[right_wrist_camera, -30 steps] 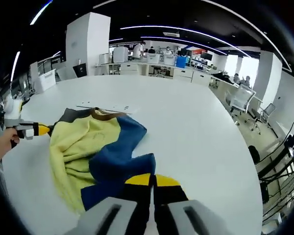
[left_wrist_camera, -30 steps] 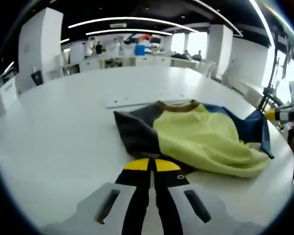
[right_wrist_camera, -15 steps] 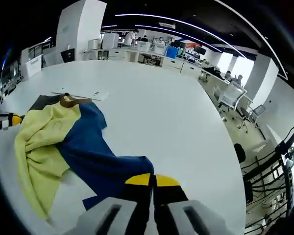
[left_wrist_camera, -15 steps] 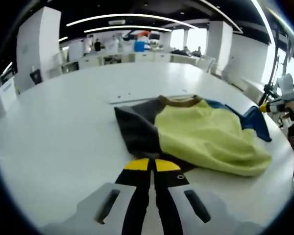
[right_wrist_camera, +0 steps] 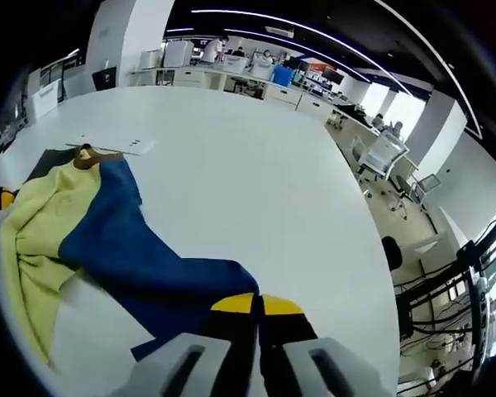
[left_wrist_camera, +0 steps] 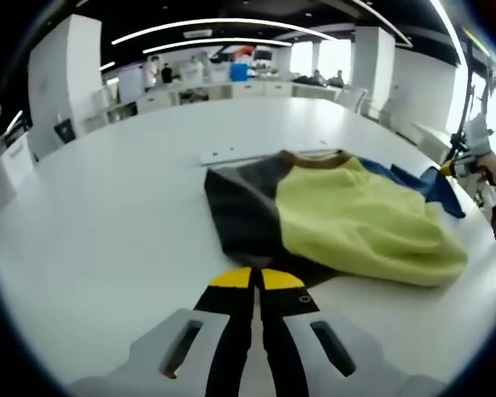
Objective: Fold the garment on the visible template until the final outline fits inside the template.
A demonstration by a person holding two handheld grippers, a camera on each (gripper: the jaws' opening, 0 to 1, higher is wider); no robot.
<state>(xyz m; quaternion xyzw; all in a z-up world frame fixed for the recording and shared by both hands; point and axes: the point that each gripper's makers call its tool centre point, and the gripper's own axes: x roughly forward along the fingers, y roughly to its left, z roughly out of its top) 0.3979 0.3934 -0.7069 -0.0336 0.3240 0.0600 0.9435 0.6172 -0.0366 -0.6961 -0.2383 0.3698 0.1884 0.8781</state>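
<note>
Fabric is pinched in both your tools: your left gripper is clamping the dark grey edge of the yellow, blue and grey knit garment, your right gripper its blue edge, stretching it across the white table.

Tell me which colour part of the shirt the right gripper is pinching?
The blue part. The right gripper is shut on its edge, while the yellow part lies beyond it and the grey part sits by the left gripper.
</note>
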